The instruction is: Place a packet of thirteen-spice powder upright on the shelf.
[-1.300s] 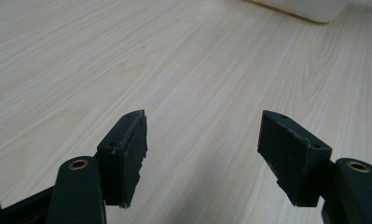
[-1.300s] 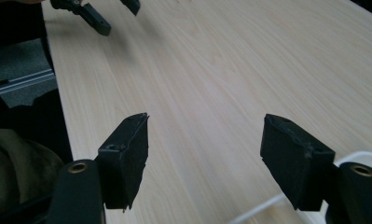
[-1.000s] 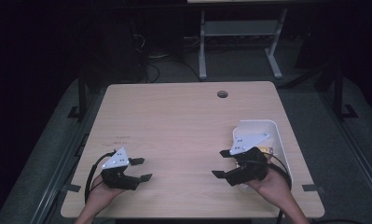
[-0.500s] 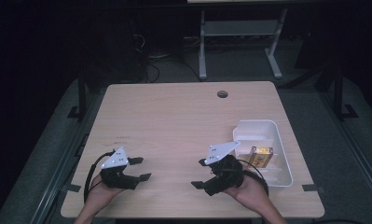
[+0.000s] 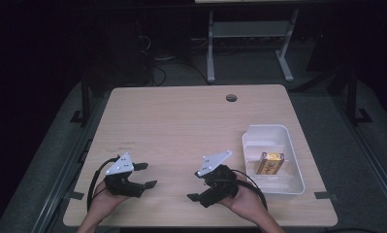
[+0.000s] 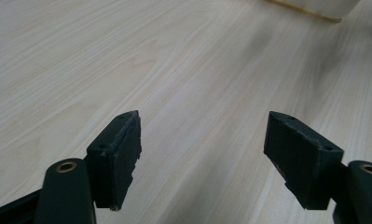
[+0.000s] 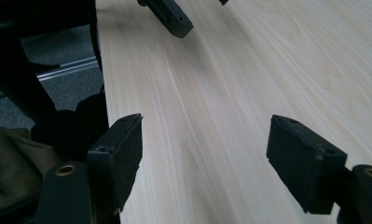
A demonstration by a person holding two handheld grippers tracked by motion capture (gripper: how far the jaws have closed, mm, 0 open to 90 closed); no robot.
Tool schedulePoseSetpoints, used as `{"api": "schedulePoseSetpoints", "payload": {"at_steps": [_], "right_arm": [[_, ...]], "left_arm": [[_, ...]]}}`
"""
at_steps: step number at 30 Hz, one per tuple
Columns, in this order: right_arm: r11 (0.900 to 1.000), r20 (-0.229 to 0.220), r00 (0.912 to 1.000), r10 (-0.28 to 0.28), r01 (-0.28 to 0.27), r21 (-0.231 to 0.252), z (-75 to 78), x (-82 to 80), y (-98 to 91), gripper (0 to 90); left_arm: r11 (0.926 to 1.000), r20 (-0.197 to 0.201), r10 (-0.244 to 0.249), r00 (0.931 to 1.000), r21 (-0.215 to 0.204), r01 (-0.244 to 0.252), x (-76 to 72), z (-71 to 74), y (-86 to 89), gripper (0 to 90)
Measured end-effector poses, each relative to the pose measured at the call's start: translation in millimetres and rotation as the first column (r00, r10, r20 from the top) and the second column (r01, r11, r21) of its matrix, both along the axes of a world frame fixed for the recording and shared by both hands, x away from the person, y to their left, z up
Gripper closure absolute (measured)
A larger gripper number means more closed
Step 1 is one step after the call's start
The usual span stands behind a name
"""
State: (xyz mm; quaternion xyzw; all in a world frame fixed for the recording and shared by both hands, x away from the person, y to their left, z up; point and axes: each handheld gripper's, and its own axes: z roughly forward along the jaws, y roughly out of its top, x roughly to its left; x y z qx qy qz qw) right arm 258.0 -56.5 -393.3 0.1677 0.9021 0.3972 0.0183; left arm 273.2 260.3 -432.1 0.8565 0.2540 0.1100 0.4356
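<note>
Your right gripper (image 5: 199, 187) has left the white tray (image 5: 294, 183) for the tabletop's (image 5: 181, 121) near edge. Both grippers' jaws gape, empty; your left gripper's (image 5: 145, 175) have just been opening.

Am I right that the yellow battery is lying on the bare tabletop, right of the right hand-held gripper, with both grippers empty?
Not quite. In the high view the yellow battery lies inside the white tray, not on the bare tabletop. The rest holds: it is to the right of the right hand-held gripper, and both that and the left hand-held gripper are open and empty.
</note>
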Motion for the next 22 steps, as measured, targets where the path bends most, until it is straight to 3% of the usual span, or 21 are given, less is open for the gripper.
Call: {"api": "schedulePoseSetpoints", "payload": {"at_steps": [16, 22], "right_arm": [[0.9994, -0.043, 0.9988, 0.023, -0.024, -0.023, -27.9, -2.7, 17.5, 26.1], [0.9991, -0.043, 0.9984, 0.036, -0.037, -0.021, -31.0, -6.2, 18.7, 25.1]], "left_arm": [[0.9998, 0.005, 0.018, 0.9998, 0.010, -0.018, 0.3, -0.9, -0.2, 19.8], [0.9998, 0.005, 0.020, 0.9998, 0.008, -0.020, 0.9, -1.0, -0.6, 18.6]]}}
